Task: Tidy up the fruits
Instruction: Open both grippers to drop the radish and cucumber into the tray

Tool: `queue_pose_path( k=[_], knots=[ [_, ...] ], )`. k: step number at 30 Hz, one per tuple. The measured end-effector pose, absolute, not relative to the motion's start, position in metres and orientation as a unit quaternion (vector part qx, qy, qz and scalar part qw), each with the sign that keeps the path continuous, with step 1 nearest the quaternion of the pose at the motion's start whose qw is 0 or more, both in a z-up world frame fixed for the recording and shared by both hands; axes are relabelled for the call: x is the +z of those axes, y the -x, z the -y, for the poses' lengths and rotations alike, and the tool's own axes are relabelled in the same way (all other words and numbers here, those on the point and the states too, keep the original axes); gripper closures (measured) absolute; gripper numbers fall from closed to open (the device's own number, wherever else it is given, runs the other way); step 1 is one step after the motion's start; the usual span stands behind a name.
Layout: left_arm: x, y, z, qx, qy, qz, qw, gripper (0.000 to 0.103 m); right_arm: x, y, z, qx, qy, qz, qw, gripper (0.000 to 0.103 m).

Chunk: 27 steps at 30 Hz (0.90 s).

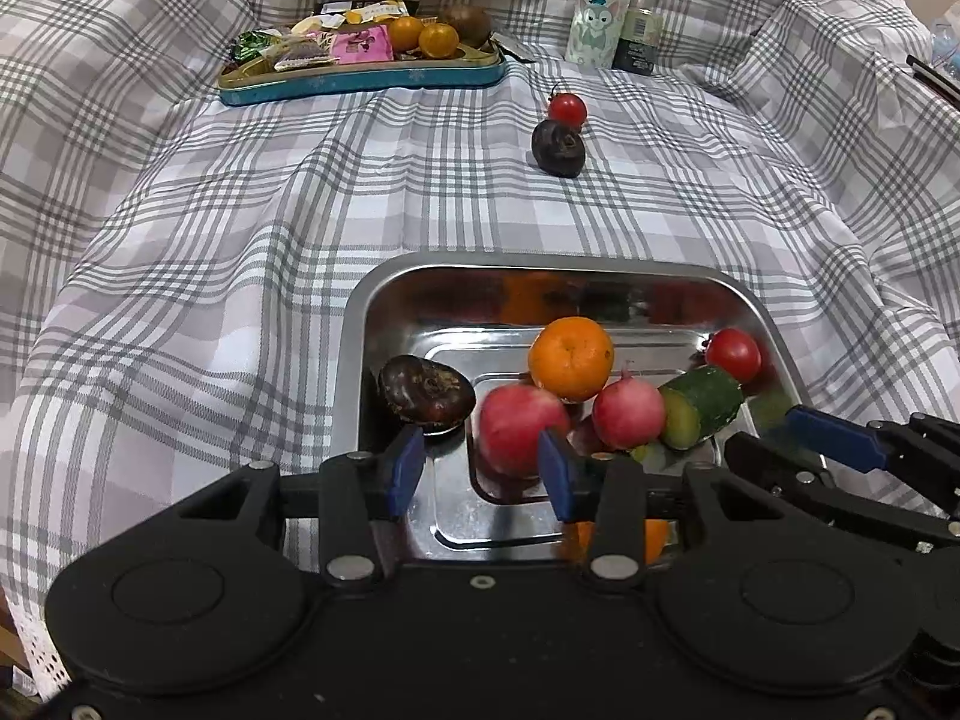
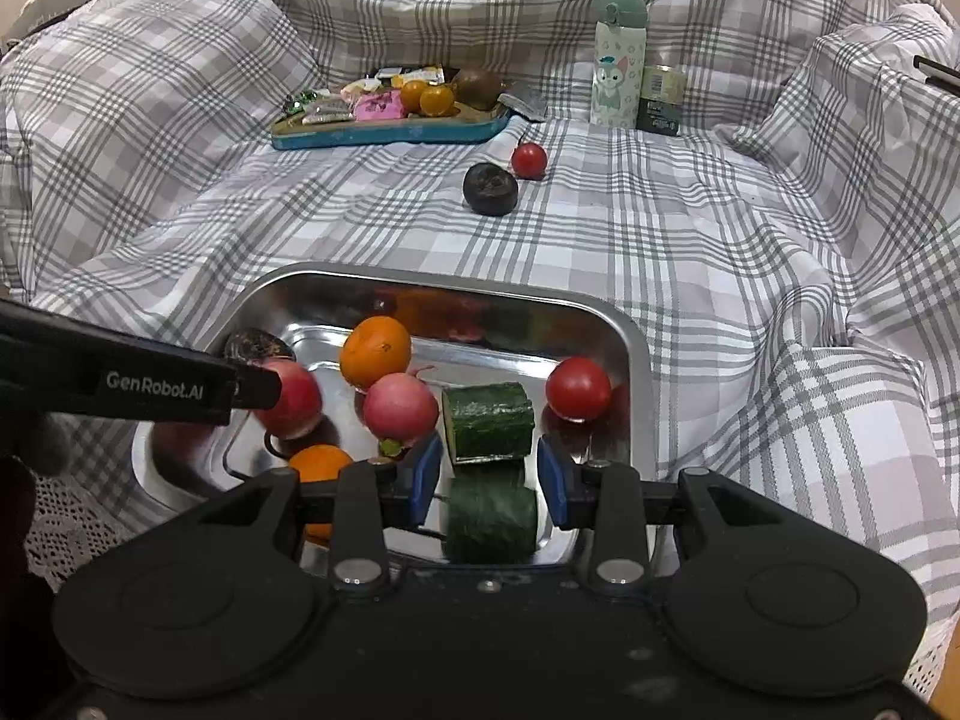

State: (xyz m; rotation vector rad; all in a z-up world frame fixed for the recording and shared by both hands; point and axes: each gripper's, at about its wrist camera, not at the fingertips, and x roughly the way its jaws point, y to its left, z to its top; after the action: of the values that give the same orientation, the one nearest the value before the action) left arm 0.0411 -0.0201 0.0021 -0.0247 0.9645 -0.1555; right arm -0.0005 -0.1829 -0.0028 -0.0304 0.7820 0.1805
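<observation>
A steel tray (image 1: pixel 360 324) (image 2: pixel 636 348) holds an orange (image 1: pixel 570 358) (image 2: pixel 376 352), two pink radishes (image 1: pixel 521 429) (image 1: pixel 629 414) (image 2: pixel 400 407), a cucumber piece (image 1: pixel 699 414) (image 2: pixel 489 422), a tomato (image 1: pixel 733 354) (image 2: pixel 578 389) and a dark water chestnut (image 1: pixel 425 390). My left gripper (image 1: pixel 480 471) is open above the tray's left side, just in front of the larger radish. My right gripper (image 2: pixel 489 477) is open, just before the standing cucumber piece, with a second cucumber piece (image 2: pixel 491 516) blurred between its jaws. A second orange (image 2: pixel 318 463) lies near the front rim.
On the checked cloth beyond the tray lie a dark water chestnut (image 1: pixel 558 148) (image 2: pixel 490 188) and a tomato (image 1: pixel 566 108) (image 2: pixel 528 160). A blue tin (image 1: pixel 360 81) (image 2: pixel 384 132) with snacks and fruit stands at the back. A bottle (image 1: pixel 602 6) (image 2: pixel 618 60) and a jar (image 2: pixel 660 99) stand back right.
</observation>
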Motion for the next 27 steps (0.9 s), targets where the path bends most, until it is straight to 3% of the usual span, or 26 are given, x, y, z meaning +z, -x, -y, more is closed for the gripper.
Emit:
queue_pose_path(
  k=[27],
  knots=[
    [0.022,-0.073,0.020,-0.074,-0.002,-0.423,0.903,0.053,0.003,-0.042,0.197,0.073,0.008,-0.345,0.936,0.066]
  ],
)
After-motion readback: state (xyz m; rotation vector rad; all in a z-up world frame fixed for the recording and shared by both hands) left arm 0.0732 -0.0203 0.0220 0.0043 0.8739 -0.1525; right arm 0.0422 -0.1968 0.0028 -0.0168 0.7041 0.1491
